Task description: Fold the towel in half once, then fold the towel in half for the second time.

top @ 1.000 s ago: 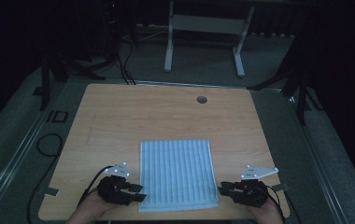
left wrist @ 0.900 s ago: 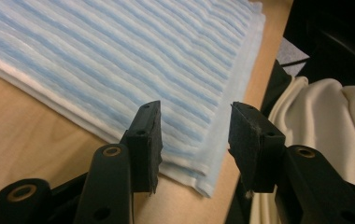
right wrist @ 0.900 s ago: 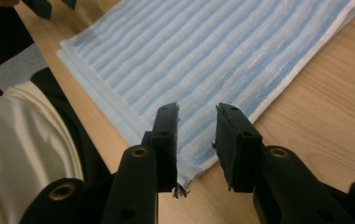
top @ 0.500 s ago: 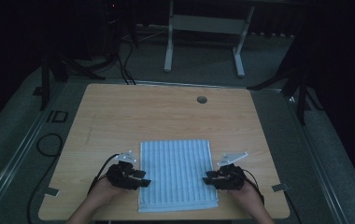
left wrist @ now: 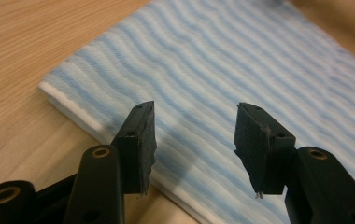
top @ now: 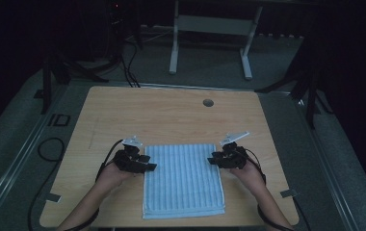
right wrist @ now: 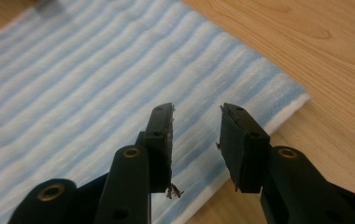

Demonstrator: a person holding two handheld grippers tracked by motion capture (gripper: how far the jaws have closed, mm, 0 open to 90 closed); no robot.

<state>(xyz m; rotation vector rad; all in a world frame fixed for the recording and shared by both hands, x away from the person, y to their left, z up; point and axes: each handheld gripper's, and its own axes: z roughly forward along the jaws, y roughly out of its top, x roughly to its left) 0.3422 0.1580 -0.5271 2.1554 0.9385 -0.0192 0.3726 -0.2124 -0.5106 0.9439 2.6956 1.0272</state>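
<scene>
A folded blue-and-white striped towel lies flat on the wooden table, near its front edge. My left gripper sits at the towel's left edge close to the far corner, with its jaws pointing inward. It is open above the towel, and the left gripper has just been opening with nothing pinched between the jaws. My right gripper mirrors it at the right edge. In its own view the right gripper hovers open over the towel, its jaws a little wider than a second ago.
A round cable hole sits near the table's far edge. Grey tape marks lie at the front corners. Behind the table stands a white metal frame, and cables run along the dark floor at the left.
Both hands have moved away from the person along the towel's sides, from its near corners to its far corners, and drawn inward onto its edges. The towel has not moved.
</scene>
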